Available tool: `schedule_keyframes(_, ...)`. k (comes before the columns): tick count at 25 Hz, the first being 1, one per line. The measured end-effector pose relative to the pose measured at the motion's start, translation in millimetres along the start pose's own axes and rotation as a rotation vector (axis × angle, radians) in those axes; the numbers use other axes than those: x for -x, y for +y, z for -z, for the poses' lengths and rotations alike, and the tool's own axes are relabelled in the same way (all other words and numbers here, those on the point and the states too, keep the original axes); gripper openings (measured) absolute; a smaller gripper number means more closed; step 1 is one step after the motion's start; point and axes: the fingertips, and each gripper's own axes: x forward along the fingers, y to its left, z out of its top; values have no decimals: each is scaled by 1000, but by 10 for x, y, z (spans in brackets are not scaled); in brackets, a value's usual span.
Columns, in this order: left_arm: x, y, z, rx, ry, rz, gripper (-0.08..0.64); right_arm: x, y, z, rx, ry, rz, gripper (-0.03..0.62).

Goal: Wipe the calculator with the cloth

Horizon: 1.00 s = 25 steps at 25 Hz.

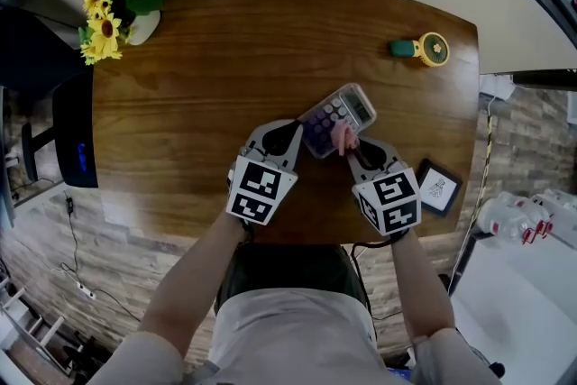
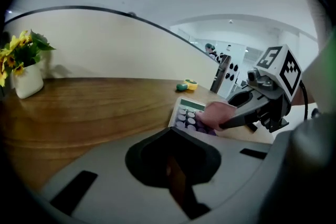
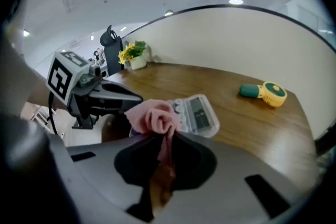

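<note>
Your right gripper [image 1: 353, 151], lower centre of frame, is clamped on a crumpled pink cloth [image 1: 342, 136] pressed onto the keys of the silver rectangular calculator [image 1: 350, 109] lying mid-frame on the brown wooden table [image 1: 207, 59]. Your left gripper [image 1: 297, 131] has its jaws together at the calculator's lower-left end.

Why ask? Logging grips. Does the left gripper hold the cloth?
No, the pink cloth is pinched in the right gripper, over the calculator.

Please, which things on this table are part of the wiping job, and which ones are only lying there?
In use: calculator; pink cloth on its keys, held by the right gripper; left gripper, shut on the calculator's corner.

Lying about: sunflower vase; green and yellow gadget; small framed card by the table's edge.
</note>
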Motion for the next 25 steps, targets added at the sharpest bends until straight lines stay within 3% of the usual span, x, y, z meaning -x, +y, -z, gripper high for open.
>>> schedule_keyframes(3, -8, -8, -2, 4, 2, 4, 2, 102, -134, 253, -75, 79, 14, 41)
schedule_keyframes(5, -12, -9, 0, 5, 3, 7, 2, 183, -210, 227, -138, 69, 20, 41)
schedule_keyframes(12, -13, 14, 13, 33, 19, 17, 2, 217, -74, -719, -191, -172, -28, 41)
schedule_keyframes(16, -16, 26, -1, 43, 21, 19, 2, -60, 192, -1012, -187, -212, -75, 41)
schedule_keyframes(25, -13, 4, -4, 1, 8, 13, 2, -352, 432, -495, -226, -90, -53, 40)
